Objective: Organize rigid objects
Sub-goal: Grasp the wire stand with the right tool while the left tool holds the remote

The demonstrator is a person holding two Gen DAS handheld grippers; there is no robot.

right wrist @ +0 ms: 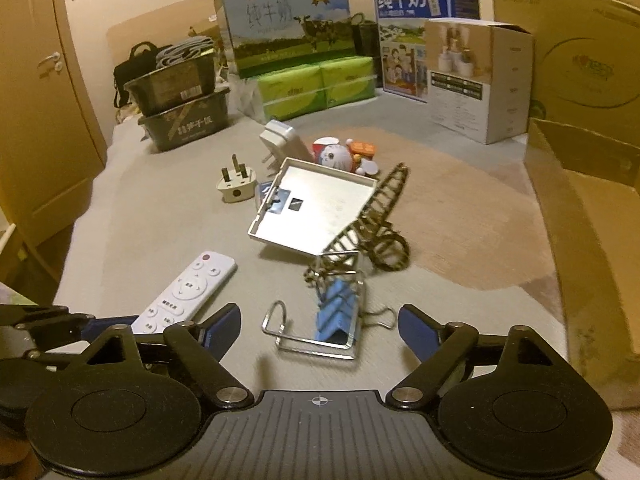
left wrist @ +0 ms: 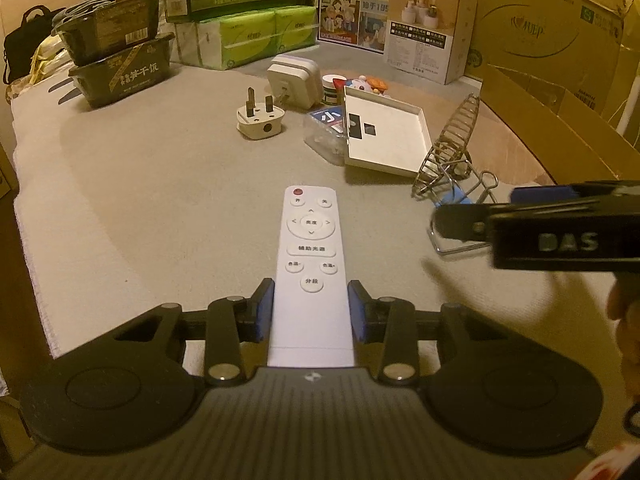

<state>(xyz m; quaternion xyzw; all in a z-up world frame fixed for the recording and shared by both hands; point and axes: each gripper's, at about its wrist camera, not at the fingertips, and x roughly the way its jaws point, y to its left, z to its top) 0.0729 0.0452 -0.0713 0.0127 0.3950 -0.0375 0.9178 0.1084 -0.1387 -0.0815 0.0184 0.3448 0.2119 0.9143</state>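
A white remote control (left wrist: 311, 248) lies on the grey cloth. My left gripper (left wrist: 311, 312) has its blue pads against both sides of the remote's lower half, shut on it. The remote also shows in the right wrist view (right wrist: 188, 292). My right gripper (right wrist: 320, 326) is open over a wire-framed holder with blue binder clips (right wrist: 336, 316); it also shows in the left wrist view (left wrist: 532, 216). A white lid tray (right wrist: 316, 208), a wire spiral rack (right wrist: 372, 224), a UK plug (left wrist: 260, 120), a white adapter (left wrist: 294, 80) and a Doraemon toy (right wrist: 336, 156) lie beyond.
Two stacked dark tubs (left wrist: 120, 60) stand at the back left. Milk cartons (right wrist: 288, 24), green tissue packs (right wrist: 316, 88) and a white box (right wrist: 476, 80) line the back. Large cardboard boxes (right wrist: 580, 120) close off the right side.
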